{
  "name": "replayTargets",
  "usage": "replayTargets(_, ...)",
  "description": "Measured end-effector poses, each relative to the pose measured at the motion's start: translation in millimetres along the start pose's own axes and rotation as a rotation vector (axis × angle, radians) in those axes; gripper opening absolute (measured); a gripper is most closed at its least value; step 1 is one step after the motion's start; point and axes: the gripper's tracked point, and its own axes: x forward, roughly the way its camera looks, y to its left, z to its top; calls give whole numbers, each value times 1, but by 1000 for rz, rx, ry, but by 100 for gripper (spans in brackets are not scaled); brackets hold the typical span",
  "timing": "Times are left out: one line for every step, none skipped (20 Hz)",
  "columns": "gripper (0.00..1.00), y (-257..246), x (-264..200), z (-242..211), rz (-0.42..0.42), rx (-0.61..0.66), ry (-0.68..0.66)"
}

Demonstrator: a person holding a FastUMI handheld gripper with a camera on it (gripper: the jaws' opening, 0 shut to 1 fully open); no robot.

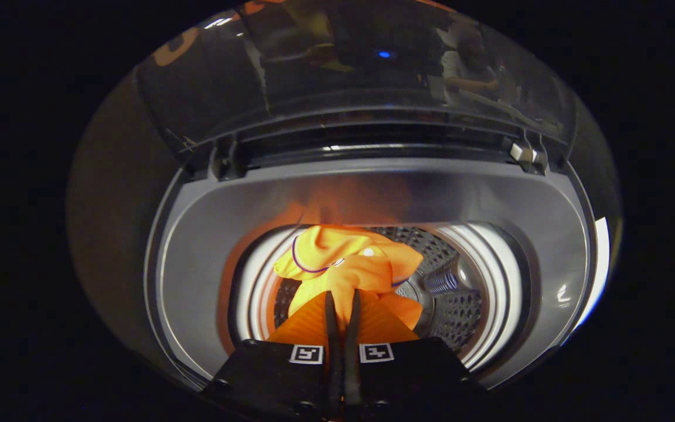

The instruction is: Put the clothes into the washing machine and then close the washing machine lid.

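While the gripper (342, 305) pinches the crumpled orange cloth garment (346, 264) between nearly closed fingers directly above the perforated steel washing-machine drum (460, 293), loading is underway; next, judged, release, then lower the raised glossy lid (326, 70).

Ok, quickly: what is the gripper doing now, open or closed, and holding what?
Gripper: closed, fingers pinching the orange garment, held above the open washer drum.

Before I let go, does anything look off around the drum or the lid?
Nothing stands out. The hand-held gripper is shut on the orange garment, which hangs bunched over the open drum. The lid stands raised behind the opening; I see no clothing draped over the rim.
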Motion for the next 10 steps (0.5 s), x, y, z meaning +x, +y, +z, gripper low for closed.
replayTargets(9, -2, 1, 0, -11, 8, 5)
replayTargets(9, -4, 2, 0, -22, 9, 10)
replayTargets(9, -4, 1, -1, -27, 7, 15)
replayTargets(15, -3, 3, -3, -31, 1, 20)
replayTargets(21, -4, 2, -2, -45, -8, 22)
replayTargets(34, -8, 2, 0, -67, -22, 9)
replayTargets(41, -7, 0, 1, -73, -37, 2)
replayTargets(49, -6, 0, 0, -80, -53, -1)
replayTargets(56, -6, -1, 3, -84, -61, -7)
replayTargets(63, -5, -2, 2, -87, -64, -14)
